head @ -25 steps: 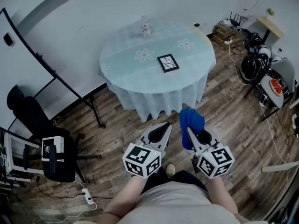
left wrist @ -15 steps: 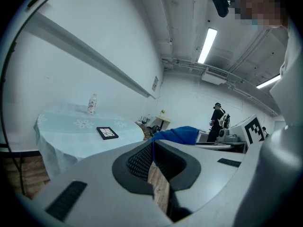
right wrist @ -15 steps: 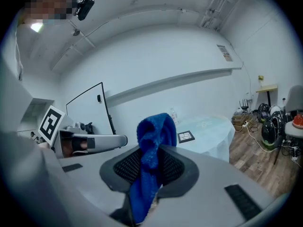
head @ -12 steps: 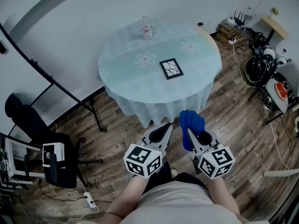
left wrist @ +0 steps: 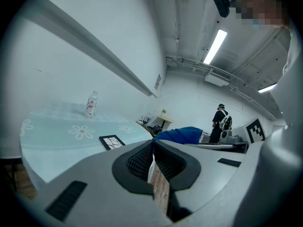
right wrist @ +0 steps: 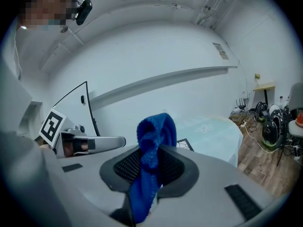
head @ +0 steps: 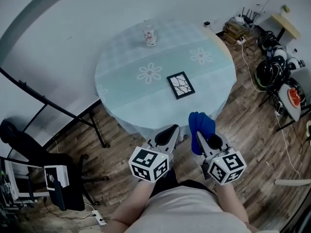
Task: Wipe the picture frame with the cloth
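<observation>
A small black picture frame [head: 181, 85] with a white cracked pattern lies flat on the round table [head: 121, 89], right of its middle; it also shows in the left gripper view [left wrist: 111, 141]. My right gripper [head: 198, 132] is shut on a blue cloth [head: 199, 129], which sticks up between its jaws [right wrist: 152, 150]. My left gripper [head: 171, 131] is shut with nothing in it. Both grippers hang in front of the table's near edge, short of the frame.
A clear bottle [head: 149, 34] stands at the table's far side. A black office chair [head: 29, 140] and a black stand [head: 58, 113] are at the left. Bags, cables and a small desk [head: 279, 57] crowd the floor at the right. A person [left wrist: 219, 122] stands far off.
The view has moved closer to the table, and the frame and table now sit lower and larger in the head view. Both grippers keep their pose, the cloth still held.
</observation>
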